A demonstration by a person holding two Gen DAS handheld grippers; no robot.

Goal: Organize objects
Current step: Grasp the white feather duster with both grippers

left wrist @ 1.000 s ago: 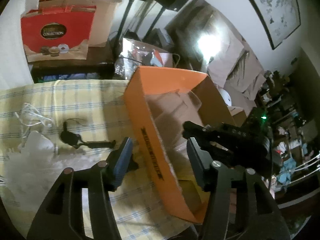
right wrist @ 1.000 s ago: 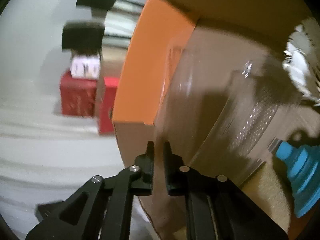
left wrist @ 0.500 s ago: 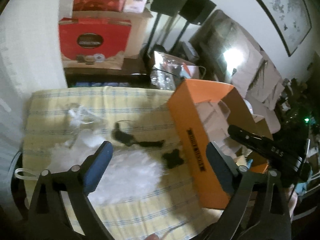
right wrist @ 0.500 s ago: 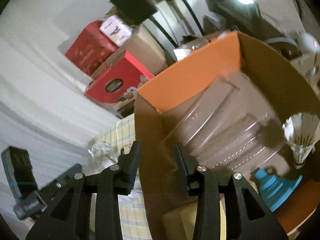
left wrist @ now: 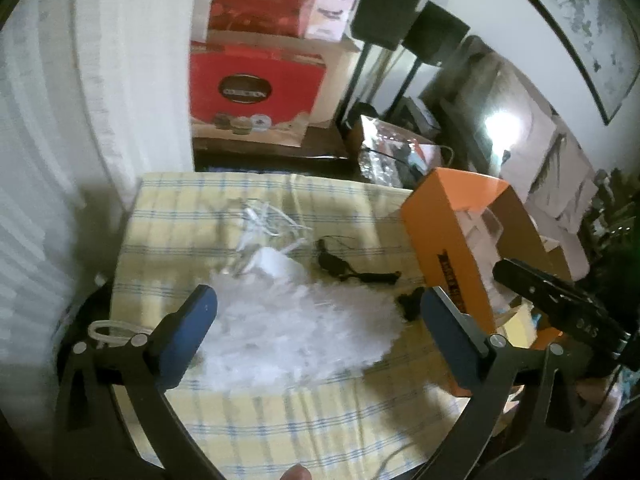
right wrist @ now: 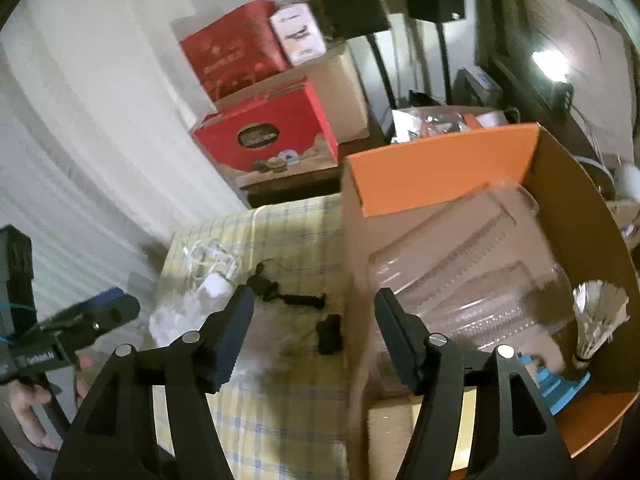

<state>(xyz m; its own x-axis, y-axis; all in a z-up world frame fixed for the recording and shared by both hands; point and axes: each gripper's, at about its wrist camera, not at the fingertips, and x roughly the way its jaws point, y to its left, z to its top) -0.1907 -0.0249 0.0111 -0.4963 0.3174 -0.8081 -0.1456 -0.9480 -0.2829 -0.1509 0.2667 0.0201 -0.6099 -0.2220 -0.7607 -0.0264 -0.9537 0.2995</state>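
An orange cardboard box stands at the right of a yellow checked table. In it lie clear plastic packaging, a shuttlecock and a blue thing. On the cloth lie a white fluffy item, a white cable, a black corded piece and a small black block. My left gripper is open and empty above the fluffy item. My right gripper is open and empty above the box's left wall.
Red gift boxes and cardboard boxes are stacked behind the table. Black speaker stands and clutter fill the back right. White curtains hang at the left. The left gripper also shows in the right wrist view.
Both grippers have pulled back and up from the box and opened wide. The left view swung left, onto the cloth and the fluffy item. The right gripper came out of the box.
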